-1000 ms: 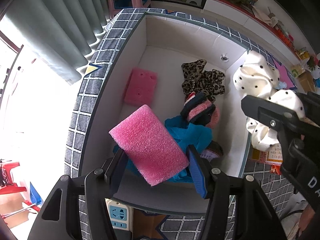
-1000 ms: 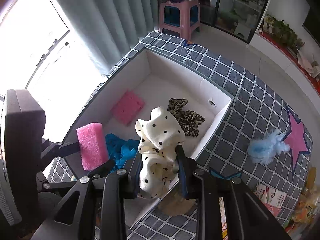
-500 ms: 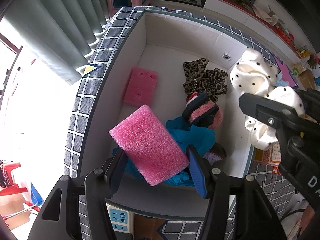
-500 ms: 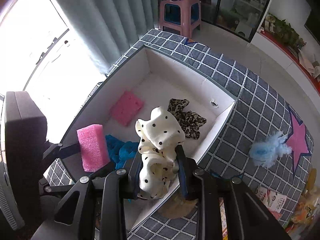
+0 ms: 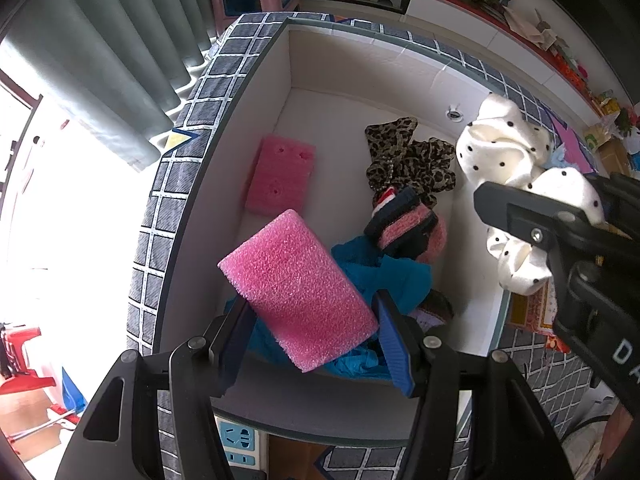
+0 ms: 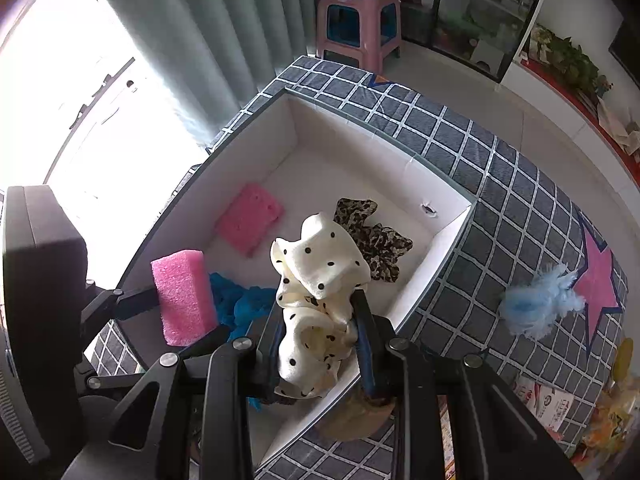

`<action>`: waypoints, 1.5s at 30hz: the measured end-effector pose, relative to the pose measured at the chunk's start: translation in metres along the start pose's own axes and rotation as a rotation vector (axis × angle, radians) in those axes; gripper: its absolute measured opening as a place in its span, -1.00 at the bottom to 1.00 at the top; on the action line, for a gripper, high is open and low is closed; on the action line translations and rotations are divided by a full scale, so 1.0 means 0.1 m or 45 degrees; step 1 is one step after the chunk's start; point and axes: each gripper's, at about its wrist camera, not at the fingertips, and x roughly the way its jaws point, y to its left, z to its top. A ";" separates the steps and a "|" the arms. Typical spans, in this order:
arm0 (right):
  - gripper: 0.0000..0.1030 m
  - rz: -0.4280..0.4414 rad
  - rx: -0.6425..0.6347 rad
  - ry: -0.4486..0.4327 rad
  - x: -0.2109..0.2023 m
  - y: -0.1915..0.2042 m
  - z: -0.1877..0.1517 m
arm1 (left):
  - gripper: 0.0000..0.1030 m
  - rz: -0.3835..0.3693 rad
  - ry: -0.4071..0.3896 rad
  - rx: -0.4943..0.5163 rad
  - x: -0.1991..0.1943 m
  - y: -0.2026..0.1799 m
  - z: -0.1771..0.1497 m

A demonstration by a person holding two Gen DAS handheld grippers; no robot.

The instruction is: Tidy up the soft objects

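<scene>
My left gripper is shut on a bright pink foam block, held over the near end of a white open box. The same block shows at the left in the right wrist view. My right gripper is shut on a cream scrunchie with black dots, hanging above the box's right wall; the scrunchie shows at the right in the left wrist view. Inside the box lie a flat pink sponge, a leopard-print scrunchie, blue cloth and a pink-and-dark striped piece.
The box stands on a table covered in grey checked cloth with a pink star. A light blue fluffy piece lies on the cloth to the right. A pink stool and grey curtains stand beyond.
Both views have shifted slightly over the box; the dotted scrunchie sits a little further left in the left wrist view. Both grips are unchanged.
</scene>
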 end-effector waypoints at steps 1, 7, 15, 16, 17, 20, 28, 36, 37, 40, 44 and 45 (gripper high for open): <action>-0.42 -0.001 0.002 0.000 0.01 0.00 0.00 | 0.22 0.000 0.000 0.001 0.00 0.00 0.00; -0.42 0.000 0.004 -0.001 0.02 0.00 0.02 | 0.22 0.003 0.003 -0.006 0.02 0.02 0.00; -0.42 0.000 0.002 0.003 0.03 0.04 0.05 | 0.23 -0.001 0.004 -0.002 0.02 0.02 0.00; -0.42 0.001 0.003 0.001 0.03 0.04 0.05 | 0.24 -0.001 0.004 0.001 0.02 0.02 0.00; -0.42 0.007 0.008 0.000 0.03 0.04 0.05 | 0.25 0.003 0.004 0.004 0.02 0.01 0.00; -0.20 -0.005 0.023 0.006 0.03 0.02 0.06 | 0.29 0.018 0.016 0.007 0.03 0.01 -0.01; 0.31 -0.002 0.088 -0.065 -0.20 -0.08 0.04 | 0.55 -0.005 -0.014 0.025 -0.08 -0.02 -0.06; 0.31 -0.011 0.098 -0.123 -0.43 -0.12 -0.05 | 0.58 0.024 -0.027 0.057 -0.22 -0.14 -0.05; 0.31 -0.012 0.097 -0.125 -0.45 -0.12 -0.06 | 0.58 0.022 -0.031 0.056 -0.24 -0.14 -0.06; 0.31 -0.014 0.094 -0.137 -0.49 -0.13 -0.08 | 0.61 -0.007 -0.036 0.044 -0.28 -0.14 -0.07; 0.31 -0.020 0.092 -0.155 -0.57 -0.14 -0.11 | 0.65 0.009 -0.055 0.054 -0.36 -0.14 -0.11; 0.31 -0.023 0.090 -0.158 -0.59 -0.15 -0.12 | 0.67 0.021 -0.059 0.063 -0.37 -0.15 -0.11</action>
